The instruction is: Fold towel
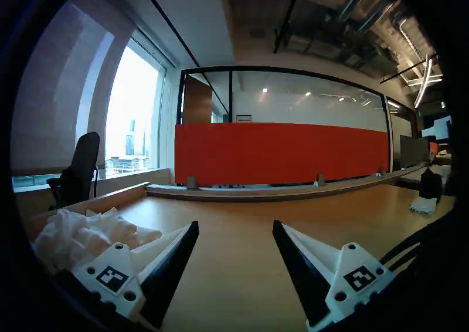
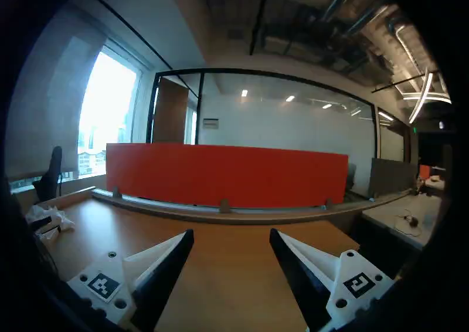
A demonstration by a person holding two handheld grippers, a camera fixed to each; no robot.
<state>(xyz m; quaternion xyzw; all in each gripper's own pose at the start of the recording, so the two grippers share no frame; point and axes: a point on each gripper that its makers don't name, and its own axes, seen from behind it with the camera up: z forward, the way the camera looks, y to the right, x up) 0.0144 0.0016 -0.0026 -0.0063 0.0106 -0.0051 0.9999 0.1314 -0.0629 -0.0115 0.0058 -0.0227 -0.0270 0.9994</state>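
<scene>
Left gripper view: my left gripper (image 1: 234, 224) hangs low over the wooden table (image 1: 246, 209), jaws spread with nothing between them. The white towel (image 1: 88, 235) lies crumpled on the table just beside my left finger. Right gripper view: my right gripper (image 2: 231, 232) also has its jaws spread and empty, with the towel far to the left. An orange partition (image 1: 281, 153) bounds the table's far side.

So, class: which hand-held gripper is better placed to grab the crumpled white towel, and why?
Probably left: the towel lies just beside the open left hand-held gripper, while it sits far off from the open right hand-held gripper.
</scene>
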